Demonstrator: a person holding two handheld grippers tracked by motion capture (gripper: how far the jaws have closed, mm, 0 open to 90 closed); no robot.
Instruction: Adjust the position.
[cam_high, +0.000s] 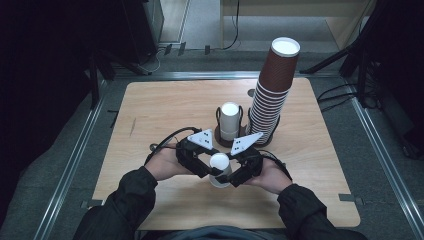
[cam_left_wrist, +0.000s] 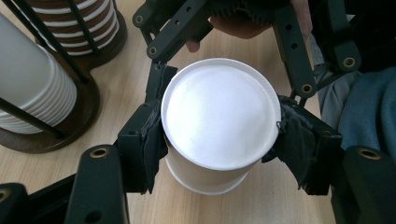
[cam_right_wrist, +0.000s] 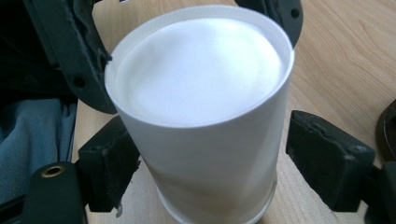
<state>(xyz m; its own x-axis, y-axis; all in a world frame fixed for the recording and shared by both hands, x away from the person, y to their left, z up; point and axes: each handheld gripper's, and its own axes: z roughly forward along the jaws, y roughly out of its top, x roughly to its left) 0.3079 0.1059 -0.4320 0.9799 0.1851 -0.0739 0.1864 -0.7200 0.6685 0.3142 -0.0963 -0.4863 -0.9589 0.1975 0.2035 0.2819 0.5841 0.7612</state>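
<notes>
An upturned white paper cup (cam_high: 219, 169) is gripped between two grippers at the near middle of the light wooden counter (cam_high: 150, 110).

In the high view, the left gripper (cam_high: 209, 171) and the right gripper (cam_high: 230, 175) are seen meeting at the cup, which is stood bottom-up on the counter; behind it, a short stack of white paper cups (cam_high: 230, 120) in a dark wire holder and a tall stack of brown ribbed paper cups (cam_high: 272, 90) are placed side by side. In the left gripper view, the cup (cam_left_wrist: 219, 126) is clamped by the left gripper (cam_left_wrist: 217, 144), both pads pressed on its wall, with the right gripper's jaws seen beyond it. In the right gripper view, the cup (cam_right_wrist: 201, 116) is stood between the right gripper (cam_right_wrist: 212, 165) jaws: the left pad is set against the wall, the right pad is held apart, so this gripper is released.
</notes>
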